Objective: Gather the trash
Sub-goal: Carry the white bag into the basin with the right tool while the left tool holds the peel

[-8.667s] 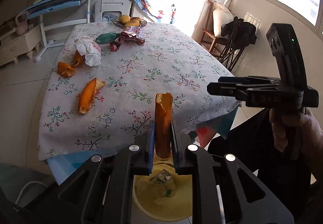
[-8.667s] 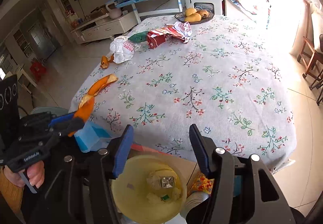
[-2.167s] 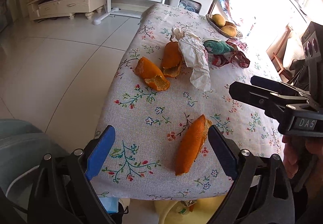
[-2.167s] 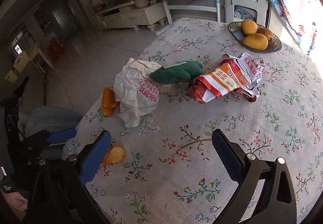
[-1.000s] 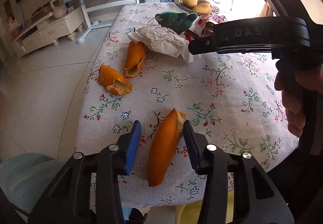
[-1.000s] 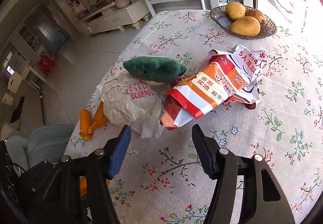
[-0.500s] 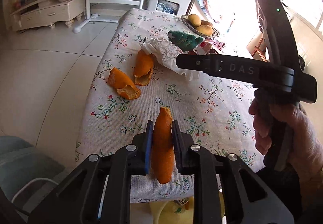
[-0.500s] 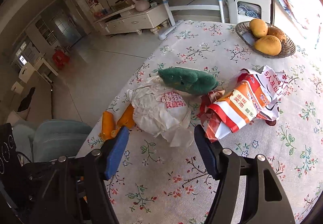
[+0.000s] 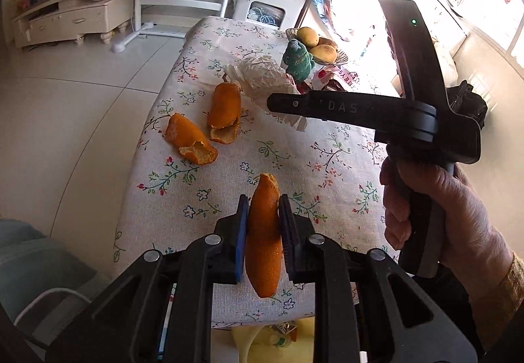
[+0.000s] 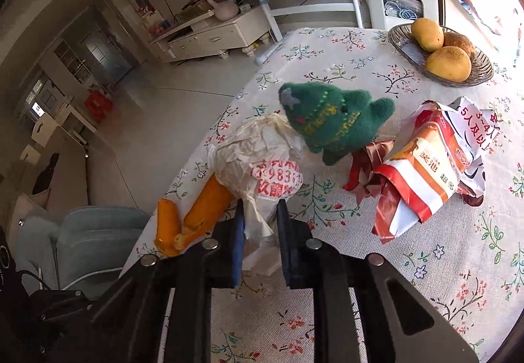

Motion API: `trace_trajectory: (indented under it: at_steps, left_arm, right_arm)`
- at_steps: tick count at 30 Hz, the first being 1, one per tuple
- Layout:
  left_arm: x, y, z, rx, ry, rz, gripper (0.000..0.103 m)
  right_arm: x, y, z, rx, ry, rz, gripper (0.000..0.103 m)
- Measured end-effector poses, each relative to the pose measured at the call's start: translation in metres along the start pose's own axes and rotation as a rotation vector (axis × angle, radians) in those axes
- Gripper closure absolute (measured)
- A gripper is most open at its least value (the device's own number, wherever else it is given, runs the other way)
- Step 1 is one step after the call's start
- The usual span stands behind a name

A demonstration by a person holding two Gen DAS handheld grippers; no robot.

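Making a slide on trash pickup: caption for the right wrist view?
Right gripper pinches the crumpled white wrapper beside a green plush toy.

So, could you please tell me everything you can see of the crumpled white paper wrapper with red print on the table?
The crumpled white paper wrapper looks like thin, creased, slightly translucent paper, balled up, with a red printed patch facing the right wrist camera. It lies on the floral tablecloth near the table's edge. The right gripper, whose jaws have just been closing, pinches its trailing lower flap. A green plush toy lies against its top, and an orange peel piece sticks out from beneath its left side.
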State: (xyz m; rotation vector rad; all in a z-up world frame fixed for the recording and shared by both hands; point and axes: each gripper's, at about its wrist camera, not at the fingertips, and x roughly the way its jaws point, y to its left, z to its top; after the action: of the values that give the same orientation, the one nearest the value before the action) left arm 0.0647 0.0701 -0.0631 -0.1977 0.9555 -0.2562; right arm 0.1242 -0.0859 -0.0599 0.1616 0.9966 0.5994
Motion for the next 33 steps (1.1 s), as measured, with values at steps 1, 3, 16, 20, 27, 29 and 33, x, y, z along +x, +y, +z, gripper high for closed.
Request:
trace_trajectory:
  at_steps: [1, 3, 16, 20, 27, 29, 33]
  left_arm:
    - [-0.001, -0.001, 0.000, 0.000, -0.005, -0.002, 0.085]
    - [-0.004, -0.002, 0.000, -0.003, -0.016, -0.004, 0.085]
    - [-0.026, -0.010, -0.016, -0.011, -0.081, -0.052, 0.085]
    - [-0.035, -0.012, -0.026, 0.004, -0.094, -0.056, 0.085]
    - [-0.047, -0.012, -0.031, 0.022, -0.139, -0.053, 0.085]
    - [-0.050, -0.012, -0.032, 0.024, -0.148, -0.049, 0.085]
    - [-0.054, -0.015, -0.035, 0.043, -0.159, -0.027, 0.085]
  right_arm:
    - [-0.005, 0.000, -0.001, -0.002, -0.004, 0.013, 0.086]
    - [-0.015, 0.000, -0.005, 0.016, -0.014, 0.047, 0.086]
    - [-0.099, 0.019, -0.052, -0.071, -0.063, -0.006, 0.086]
    - [-0.110, 0.018, -0.075, -0.066, -0.060, -0.078, 0.086]
    - [-0.117, 0.024, -0.113, -0.063, -0.058, -0.142, 0.086]
    - [-0.117, 0.025, -0.123, -0.061, -0.051, -0.145, 0.086]
    - [-0.119, 0.031, -0.133, -0.067, -0.050, -0.149, 0.086]
